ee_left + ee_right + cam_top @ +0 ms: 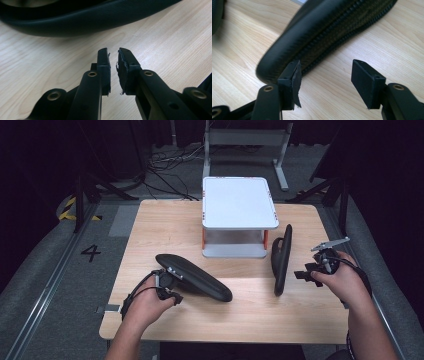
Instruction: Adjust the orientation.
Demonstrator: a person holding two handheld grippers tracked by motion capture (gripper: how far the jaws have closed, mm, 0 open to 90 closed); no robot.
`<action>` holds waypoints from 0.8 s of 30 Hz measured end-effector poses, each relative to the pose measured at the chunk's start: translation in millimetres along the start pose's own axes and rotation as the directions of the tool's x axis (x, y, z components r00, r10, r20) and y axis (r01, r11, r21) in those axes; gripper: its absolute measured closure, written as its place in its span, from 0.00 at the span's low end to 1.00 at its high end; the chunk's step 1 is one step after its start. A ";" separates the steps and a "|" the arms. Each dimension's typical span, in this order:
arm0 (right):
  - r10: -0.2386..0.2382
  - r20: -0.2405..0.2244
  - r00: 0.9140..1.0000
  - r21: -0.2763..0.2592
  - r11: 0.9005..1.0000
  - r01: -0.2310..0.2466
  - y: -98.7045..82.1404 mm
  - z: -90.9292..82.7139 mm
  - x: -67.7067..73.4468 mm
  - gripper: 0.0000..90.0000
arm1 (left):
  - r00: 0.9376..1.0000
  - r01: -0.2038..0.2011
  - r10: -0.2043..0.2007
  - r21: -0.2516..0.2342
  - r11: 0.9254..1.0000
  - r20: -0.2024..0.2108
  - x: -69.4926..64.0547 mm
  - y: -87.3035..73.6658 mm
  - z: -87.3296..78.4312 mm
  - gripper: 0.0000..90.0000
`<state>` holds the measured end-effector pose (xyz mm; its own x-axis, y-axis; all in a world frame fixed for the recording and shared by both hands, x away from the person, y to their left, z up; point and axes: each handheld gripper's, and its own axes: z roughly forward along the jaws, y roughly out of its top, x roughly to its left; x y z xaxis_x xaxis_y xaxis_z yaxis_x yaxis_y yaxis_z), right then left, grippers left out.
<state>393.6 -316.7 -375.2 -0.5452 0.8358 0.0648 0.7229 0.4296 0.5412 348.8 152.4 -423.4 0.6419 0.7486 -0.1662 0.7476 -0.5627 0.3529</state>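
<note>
- Two black zip cases sit on the wooden table (pixel 150 220): one case lying flat (pixel 197 277) at the near left, and one case standing on edge (pixel 281 259) at the right, just beside the white stand (pixel 240 202).
- The left gripper (pixel 167 287) rests low at the near end of the flat case. In the left gripper view its jaws stand almost closed, a thin slit between the worn pads (pixel 122 70), with nothing held; the case's dark rim (pixel 82 20) lies just ahead.
- The right gripper (pixel 307 274) hovers near the upright case. In the right gripper view its jaws stand wide apart and empty, one pad (pixel 294 80) close to the case's stitched zip edge (pixel 332 32), though whether it touches cannot be told.
- The step in hand looks like an approach to the upright case, before any grasp.
- The next move likely calls for bringing the open jaws around the case's narrow edge and closing gently, since a case balanced on edge could tip.
- No brand or label is readable on either case; on the floor (pixel 60 270) left of the table a painted "4" (pixel 90 253) can be read.
</note>
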 end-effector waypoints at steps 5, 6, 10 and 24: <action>-0.030 -0.040 0.999 -0.039 0.999 0.028 5.9 -4.1 14.7 0.47 | 1.000 -0.001 0.001 0.015 1.000 0.016 -3.8 3.9 14.3 0.85; -0.039 -0.049 0.998 -0.046 0.998 0.036 7.0 -5.1 18.0 0.47 | 1.000 0.000 -0.001 0.016 1.000 0.018 -4.3 4.7 16.8 0.84; -0.073 -0.066 0.995 -0.056 0.996 0.069 9.8 -5.3 29.2 0.47 | 1.000 -0.006 0.006 -0.005 1.000 0.015 -6.5 6.6 22.9 0.75; -0.120 -0.099 0.988 -0.044 0.992 0.117 12.5 3.7 50.8 0.46 | 0.999 -0.025 0.015 -0.215 0.976 -0.047 -6.5 17.4 6.5 0.65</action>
<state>376.5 -267.6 -368.2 -0.6677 0.7399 0.0820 0.6351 0.5086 0.5814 358.8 135.5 -422.2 0.6446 0.7554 -0.1176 0.6771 -0.4926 0.5468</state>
